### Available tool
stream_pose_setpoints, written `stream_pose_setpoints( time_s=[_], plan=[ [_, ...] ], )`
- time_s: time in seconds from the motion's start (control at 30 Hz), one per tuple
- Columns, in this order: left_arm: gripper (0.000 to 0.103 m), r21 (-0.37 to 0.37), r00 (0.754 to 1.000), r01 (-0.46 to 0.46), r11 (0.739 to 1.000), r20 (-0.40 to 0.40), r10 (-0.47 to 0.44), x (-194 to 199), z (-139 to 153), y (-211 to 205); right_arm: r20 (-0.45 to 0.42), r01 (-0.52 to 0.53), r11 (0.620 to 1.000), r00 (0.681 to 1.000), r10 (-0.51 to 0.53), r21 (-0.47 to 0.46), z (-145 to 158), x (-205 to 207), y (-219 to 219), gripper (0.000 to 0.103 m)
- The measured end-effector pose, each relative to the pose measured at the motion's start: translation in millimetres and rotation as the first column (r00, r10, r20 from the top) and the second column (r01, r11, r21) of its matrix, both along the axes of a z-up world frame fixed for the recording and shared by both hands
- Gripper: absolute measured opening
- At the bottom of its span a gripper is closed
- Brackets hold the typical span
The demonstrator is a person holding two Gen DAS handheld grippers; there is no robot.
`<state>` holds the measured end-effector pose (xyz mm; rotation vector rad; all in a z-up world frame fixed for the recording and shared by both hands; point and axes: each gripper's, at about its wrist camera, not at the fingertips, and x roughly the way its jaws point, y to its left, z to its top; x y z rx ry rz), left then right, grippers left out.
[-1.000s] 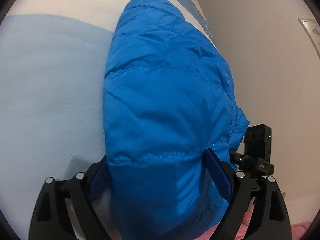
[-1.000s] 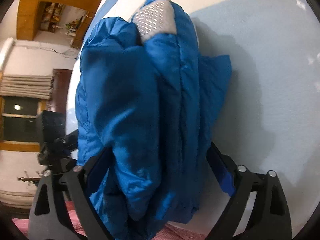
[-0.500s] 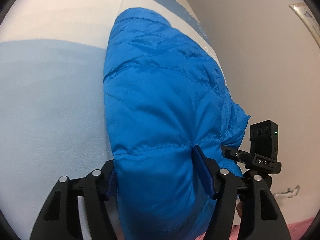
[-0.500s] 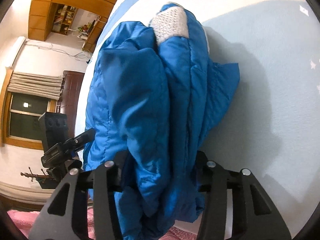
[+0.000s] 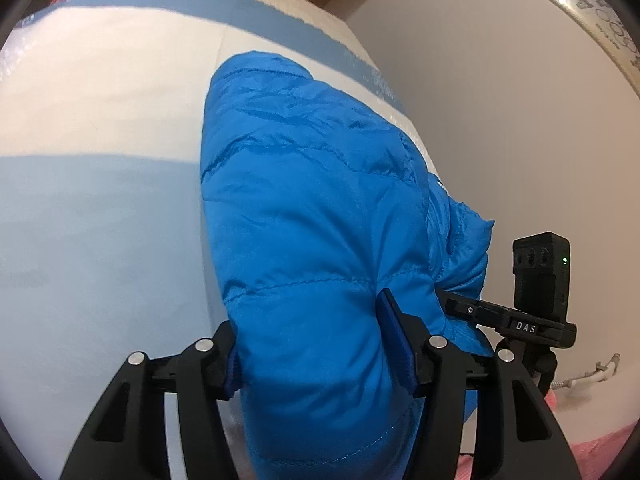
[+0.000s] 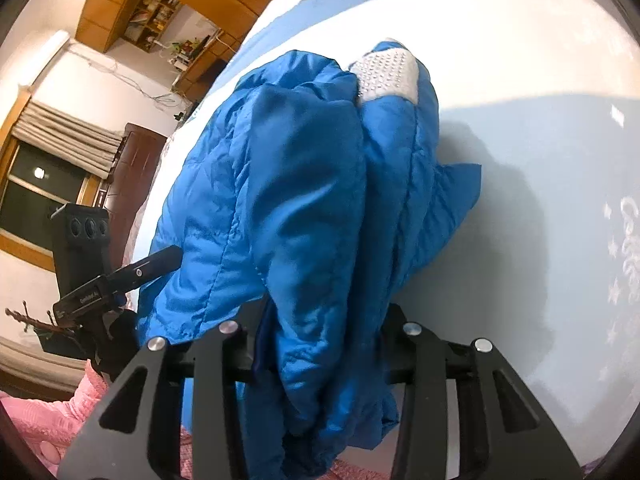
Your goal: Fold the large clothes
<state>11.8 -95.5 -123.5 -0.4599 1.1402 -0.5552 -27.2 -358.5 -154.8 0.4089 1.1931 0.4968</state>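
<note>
A bright blue quilted jacket (image 5: 312,208) lies bundled lengthwise on the bed, and its near end bulges up between my fingers. My left gripper (image 5: 312,346) has its jaws closing, and both pads dent the jacket's left side. The right wrist view shows the jacket (image 6: 280,200) in thick folds, with a white dotted lining patch (image 6: 386,74) at its far end. My right gripper (image 6: 326,334) is closing too, its pads squeezing the folds on the right side. Each view shows the other gripper's black body beside the jacket.
The bed cover (image 5: 100,240) is light blue with white bands. A pale wall (image 5: 500,100) with a framed picture (image 5: 600,12) stands right of the bed. A pink cloth (image 6: 36,420), a window (image 6: 36,196) and a dark door (image 6: 136,160) lie to the left.
Both pairs of jaws have narrowed from wide apart until they pinch the jacket's near end. Both grippers have risen and rolled a little, lifting that end, and more of the bed shows.
</note>
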Motion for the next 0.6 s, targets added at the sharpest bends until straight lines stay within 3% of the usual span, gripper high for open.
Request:
stream_pose_setpoints(
  time_s=[0.23, 0.47, 0.6],
  plan=[
    [0.059, 0.016, 0.996, -0.069, 0.997, 0.063, 0.068, 19, 15, 28, 0.064, -0.068, 0.997, 0.995, 0.070, -0.032, 12, 42, 30, 0.038],
    [0.059, 0.045, 0.981, -0.168, 0.985, 0.104, 0.162, 58, 15, 69, 0.073, -0.142, 0.989, 0.987, 0.144, -0.029, 7, 112, 73, 0.038],
    [0.059, 0.062, 0.975, -0.206, 0.976, 0.095, 0.200, 81, 3, 81, 0.036, -0.158, 0.987, 0.987, 0.159, -0.026, -9, 138, 85, 0.038]
  ],
)
